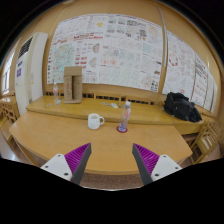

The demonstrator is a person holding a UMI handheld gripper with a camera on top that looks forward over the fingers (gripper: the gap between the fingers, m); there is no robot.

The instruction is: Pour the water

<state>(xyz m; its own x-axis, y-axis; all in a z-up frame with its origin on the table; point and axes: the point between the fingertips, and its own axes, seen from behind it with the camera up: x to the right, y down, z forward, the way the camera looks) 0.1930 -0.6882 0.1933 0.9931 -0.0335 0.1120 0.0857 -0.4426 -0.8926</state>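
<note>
Water bottle and white mug sit untouched mid-frame on the tabletop, fingers apart and empty at bottom, well short — nothing poured yet.

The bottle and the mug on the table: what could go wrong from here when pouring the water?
1. The bottle is slim and upright; a grasp off its middle could tip it.
2. The white mug stands close beside the bottle, so a finger of the open hand-held gripper could knock it while closing in.
3. The mug's mouth looks narrow, so tilting the bottle quickly could spill water on the wooden table.
</note>
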